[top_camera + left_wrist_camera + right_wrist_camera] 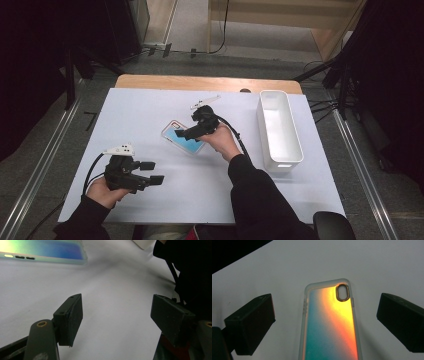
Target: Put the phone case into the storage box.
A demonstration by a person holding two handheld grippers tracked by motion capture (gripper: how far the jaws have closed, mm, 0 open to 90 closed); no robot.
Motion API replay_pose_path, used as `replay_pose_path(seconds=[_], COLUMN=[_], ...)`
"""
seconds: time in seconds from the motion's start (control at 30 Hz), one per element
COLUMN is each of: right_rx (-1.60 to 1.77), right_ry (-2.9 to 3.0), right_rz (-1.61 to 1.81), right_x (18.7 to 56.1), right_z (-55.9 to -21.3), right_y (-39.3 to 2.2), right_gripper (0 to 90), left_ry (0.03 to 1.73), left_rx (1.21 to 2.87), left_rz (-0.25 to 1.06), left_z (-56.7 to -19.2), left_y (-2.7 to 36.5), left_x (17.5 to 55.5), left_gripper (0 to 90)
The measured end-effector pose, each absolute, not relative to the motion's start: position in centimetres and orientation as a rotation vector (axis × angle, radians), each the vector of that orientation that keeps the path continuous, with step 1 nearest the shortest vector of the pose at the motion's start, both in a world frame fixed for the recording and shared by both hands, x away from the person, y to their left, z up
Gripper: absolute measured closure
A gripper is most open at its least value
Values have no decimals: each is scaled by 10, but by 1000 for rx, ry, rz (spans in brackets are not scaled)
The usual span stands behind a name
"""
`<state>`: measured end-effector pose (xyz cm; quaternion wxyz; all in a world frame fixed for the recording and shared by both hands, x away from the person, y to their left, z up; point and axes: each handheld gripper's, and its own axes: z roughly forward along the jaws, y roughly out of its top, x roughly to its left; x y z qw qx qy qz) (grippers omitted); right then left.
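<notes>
A phone case (182, 138) with a blue-to-orange iridescent back and clear rim lies flat near the middle of the white table sheet (150, 107). My right gripper (183, 133) hovers just over it, open, and in the right gripper view the case (329, 325) lies between the two spread jaws with its camera cutout (342, 292) at the far end. My left gripper (152, 172) rests low near the front left, open and empty. In the left gripper view (117, 315) the case's edge (45, 253) lies far off at the upper left.
A long white empty bin (278, 127) stands at the right side of the sheet. The person's dark right sleeve (260, 195) crosses the front middle. The wooden table edge (200, 82) runs along the back, with cables on the floor beyond.
</notes>
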<state>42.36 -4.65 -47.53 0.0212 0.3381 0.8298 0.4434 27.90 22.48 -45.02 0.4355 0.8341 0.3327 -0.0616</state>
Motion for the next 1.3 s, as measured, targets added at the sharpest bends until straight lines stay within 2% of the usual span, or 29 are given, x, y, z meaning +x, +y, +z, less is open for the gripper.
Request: replay_pose_path(seconds=[1.3], right_rx=[1016], right_ry=[2623], right_rz=[1277], right_x=[421], right_z=[-510], right_y=[-38], right_gripper=[4], left_ry=[829], left_rx=[2078], left_rz=[-156], left_z=[-450], left_y=[225], left_x=[279], left_gripper=[257])
